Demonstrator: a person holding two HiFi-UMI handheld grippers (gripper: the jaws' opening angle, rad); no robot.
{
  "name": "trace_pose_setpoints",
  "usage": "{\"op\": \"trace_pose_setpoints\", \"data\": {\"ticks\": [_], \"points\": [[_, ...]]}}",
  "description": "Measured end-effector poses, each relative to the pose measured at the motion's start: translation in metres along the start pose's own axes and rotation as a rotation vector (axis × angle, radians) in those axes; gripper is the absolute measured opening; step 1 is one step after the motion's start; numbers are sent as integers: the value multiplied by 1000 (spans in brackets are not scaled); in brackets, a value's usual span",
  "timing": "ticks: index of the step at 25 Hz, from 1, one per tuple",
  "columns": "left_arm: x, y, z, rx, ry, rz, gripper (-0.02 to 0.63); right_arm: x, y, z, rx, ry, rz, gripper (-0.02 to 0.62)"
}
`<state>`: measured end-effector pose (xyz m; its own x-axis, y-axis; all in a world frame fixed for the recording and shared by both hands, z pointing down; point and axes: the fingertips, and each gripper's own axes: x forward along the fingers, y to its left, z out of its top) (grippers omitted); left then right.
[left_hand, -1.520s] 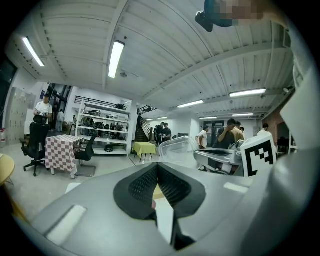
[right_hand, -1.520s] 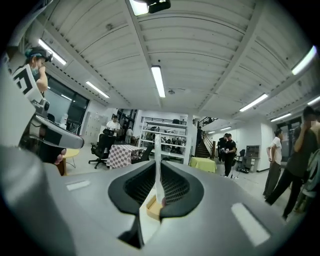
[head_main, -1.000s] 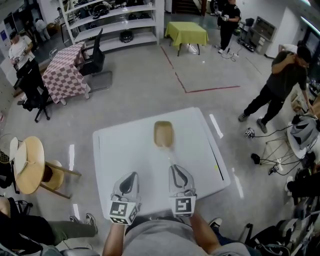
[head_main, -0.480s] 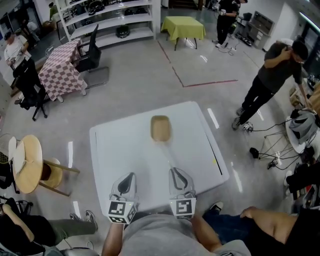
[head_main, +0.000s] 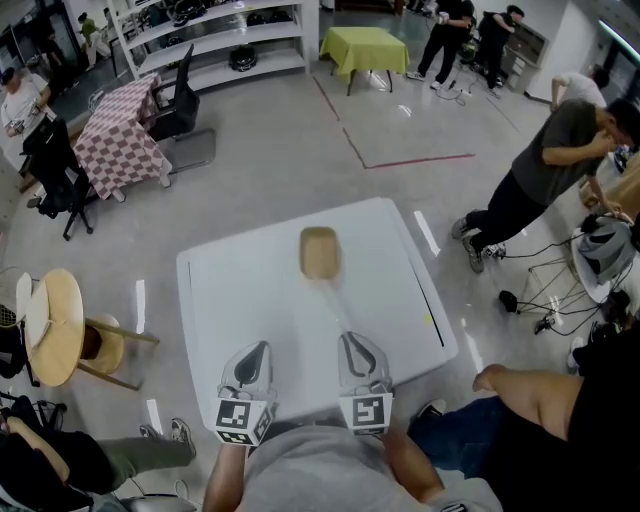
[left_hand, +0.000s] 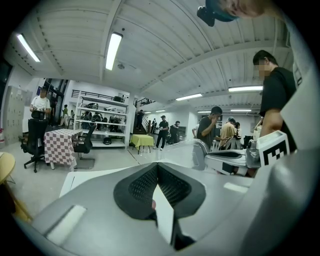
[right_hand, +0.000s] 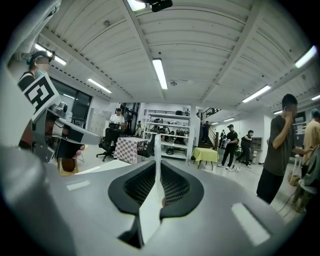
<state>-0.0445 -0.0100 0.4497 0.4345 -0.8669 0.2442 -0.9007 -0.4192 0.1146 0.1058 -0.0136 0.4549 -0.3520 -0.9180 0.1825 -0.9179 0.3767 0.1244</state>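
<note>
Scoop (head_main: 320, 252) ahead; thin handle (right_hand: 157, 150) clamped between right gripper (head_main: 352, 338) jaws.

The left gripper (left_hand: 158, 167) is seen low in the centre, its jaws pressed together with nothing between them. The right gripper's marker cube (left_hand: 274, 148) is shown at the right edge. A checkered table (left_hand: 59, 150) and shelves (left_hand: 102, 125) are seen at left, with a ceiling lamp (left_hand: 113, 50) at upper left.

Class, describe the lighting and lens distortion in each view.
Head view: even overhead light, faint glints on the grey floor. Left gripper view: fisheye bends the ceiling beams, black corners. Right gripper view: same curvature; long ceiling tube light blows out.
</note>
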Motion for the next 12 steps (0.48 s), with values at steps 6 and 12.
{"op": "trace_pose_setpoints", "data": {"ticks": [6, 12], "points": [[5, 0, 3, 3, -7, -3, 11, 4, -3, 4, -5, -17, -4, 32], [8, 3, 1, 1, -4, -3, 11, 9, -3, -1, -8, -7, -2, 32]]}}
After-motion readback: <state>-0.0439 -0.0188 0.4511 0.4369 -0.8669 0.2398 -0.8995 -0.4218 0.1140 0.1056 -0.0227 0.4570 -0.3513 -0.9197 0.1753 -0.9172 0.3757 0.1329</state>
